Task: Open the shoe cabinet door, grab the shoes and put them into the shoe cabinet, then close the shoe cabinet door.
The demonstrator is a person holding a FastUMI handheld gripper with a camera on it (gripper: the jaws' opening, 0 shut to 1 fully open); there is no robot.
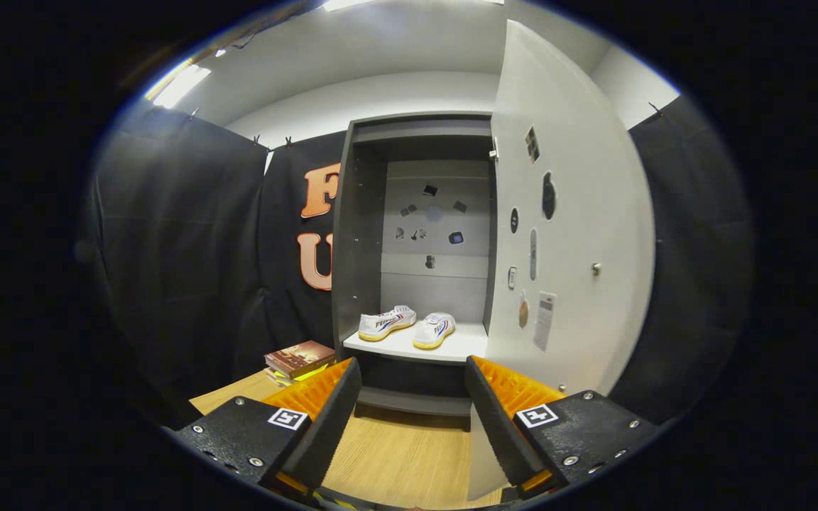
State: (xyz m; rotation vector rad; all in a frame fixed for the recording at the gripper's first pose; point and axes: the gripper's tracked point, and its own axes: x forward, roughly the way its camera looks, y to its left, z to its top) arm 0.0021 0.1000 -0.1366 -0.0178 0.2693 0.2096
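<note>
The shoes (406, 326) are a white low-top pair with thin red and blue stripes on the sides and pale yellowish soles. They sit side by side on the white shelf (451, 348) inside the cabinet (359, 234), toes angled toward the front, the left one turned a little outward. They lie well beyond the gripper (413, 397), seen through the gap between its fingers.

The gripper is spread wide and holds nothing; its fingers (331, 411) hang above the tabletop (395, 454), apart from everything else.

The cabinet is a tall dark grey box with a lighter grey back panel. Small dark stickers or magnets (429, 213) are scattered on that panel. Below the shelf there is a dark recess and a lower ledge. The door (572, 234) stands swung open to the right of the opening, its white inner face turned this way. It carries several small stickers and tags and a small round knob (596, 268) near its outer edge.

The tabletop is light wood with a fine grain. At the cabinet's left foot lies a short stack of books (299, 360), the top cover brownish, a yellow one beneath.

Black cloth drapes the booth on both sides. Above it are a white wall and ceiling, with a bright light panel (180, 84) overhead to the left.
</note>
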